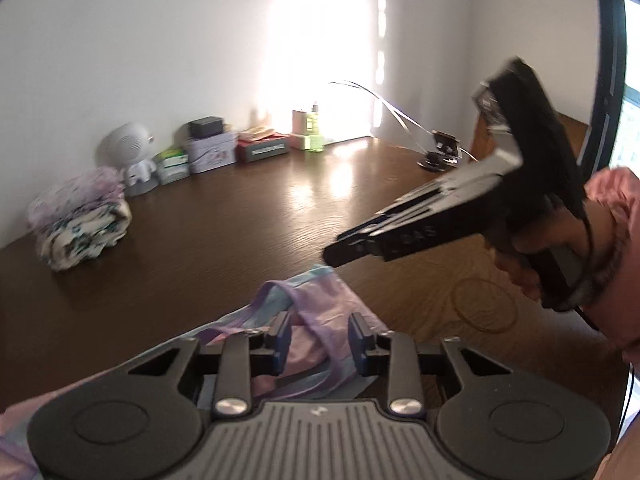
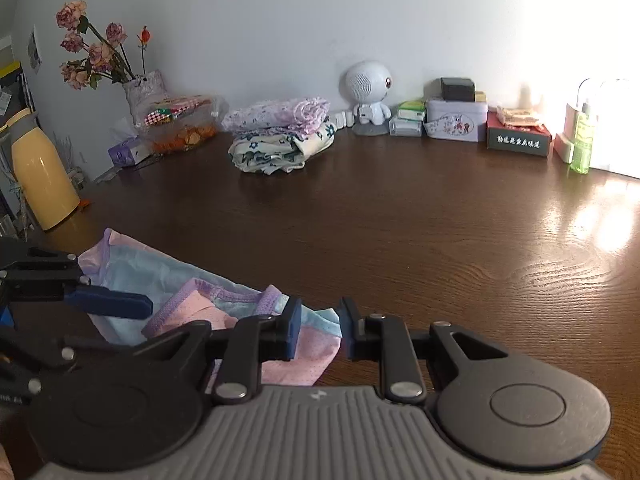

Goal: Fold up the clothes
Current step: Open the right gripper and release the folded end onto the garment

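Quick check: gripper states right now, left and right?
Left gripper: slightly open, with the pastel garment lying between its fingers, not visibly clamped.
Right gripper: slightly open at the garment's edge, no visible grip.

Black claw (image 2: 320,330) w/ blue pads, grey ribbed body, silver screws; pink sleeve (image 1: 616,200).

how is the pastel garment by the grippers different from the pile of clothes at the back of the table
The pink, blue and lilac pastel garment lies spread out and rumpled at the near edge of the dark wooden table, between the grippers; the folded floral and lilac lace clothes pile sits stacked near the wall. The garment is a single thin layer; the pile is thick and compact. The garment has plain colour blocks; the pile shows flower print and lace. Both rest on the same table.
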`<state>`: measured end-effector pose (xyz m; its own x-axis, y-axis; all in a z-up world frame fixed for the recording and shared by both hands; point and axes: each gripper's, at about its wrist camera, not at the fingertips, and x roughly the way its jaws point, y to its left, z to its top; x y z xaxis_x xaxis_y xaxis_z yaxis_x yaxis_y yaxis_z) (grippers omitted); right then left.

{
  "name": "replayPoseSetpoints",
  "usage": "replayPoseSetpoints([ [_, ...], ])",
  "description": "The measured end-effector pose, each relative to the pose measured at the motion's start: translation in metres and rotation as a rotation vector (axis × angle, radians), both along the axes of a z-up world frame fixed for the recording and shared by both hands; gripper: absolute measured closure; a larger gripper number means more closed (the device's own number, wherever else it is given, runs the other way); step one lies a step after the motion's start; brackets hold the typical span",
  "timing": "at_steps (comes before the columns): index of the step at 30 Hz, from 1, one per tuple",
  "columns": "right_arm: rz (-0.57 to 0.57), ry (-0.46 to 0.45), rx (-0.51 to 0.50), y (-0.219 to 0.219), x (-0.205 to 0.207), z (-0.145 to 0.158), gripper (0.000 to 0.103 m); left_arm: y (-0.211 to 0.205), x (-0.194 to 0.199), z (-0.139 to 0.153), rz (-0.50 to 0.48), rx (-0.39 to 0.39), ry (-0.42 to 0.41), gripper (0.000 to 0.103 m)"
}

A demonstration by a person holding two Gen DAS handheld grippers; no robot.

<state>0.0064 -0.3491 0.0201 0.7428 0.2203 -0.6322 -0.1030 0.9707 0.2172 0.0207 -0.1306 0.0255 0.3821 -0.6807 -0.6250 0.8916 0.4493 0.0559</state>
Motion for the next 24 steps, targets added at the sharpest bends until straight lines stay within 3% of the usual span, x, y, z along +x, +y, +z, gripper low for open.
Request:
replayPoseSetpoints([
  [5, 0.118, 0.098, -0.016, 0.009, 0.025, -0.006, 0.086, -0.040, -0.007, -0.021, -0.079, 0.100, -0.073, 0.091],
  [10, 0.162, 0.142, -0.051, 0.011, 0.041, -0.015, 0.087, -0.051, -0.008, -0.048, -0.080, 0.181, -0.054, 0.094],
  [19, 0.194, 0.120, -0.001, 0.005, 0.044, -0.020, 0.084, -0.043, -0.018, -0.051, -0.004, 0.165, -0.039, 0.098],
  [20, 0.187, 0.107, 0.019, 0.001, 0.040, -0.018, 0.081, -0.042, -0.018, -0.049, 0.002, 0.157, -0.029, 0.095],
  [22, 0.165, 0.066, 0.062, -0.006, 0.029, -0.010, 0.054, -0.039, -0.019, -0.045, 0.016, 0.132, -0.010, 0.084],
  [24, 0.122, 0.026, 0.092, -0.014, 0.016, -0.004, 0.036, -0.036, -0.019, -0.039, 0.036, 0.104, -0.001, 0.069],
])
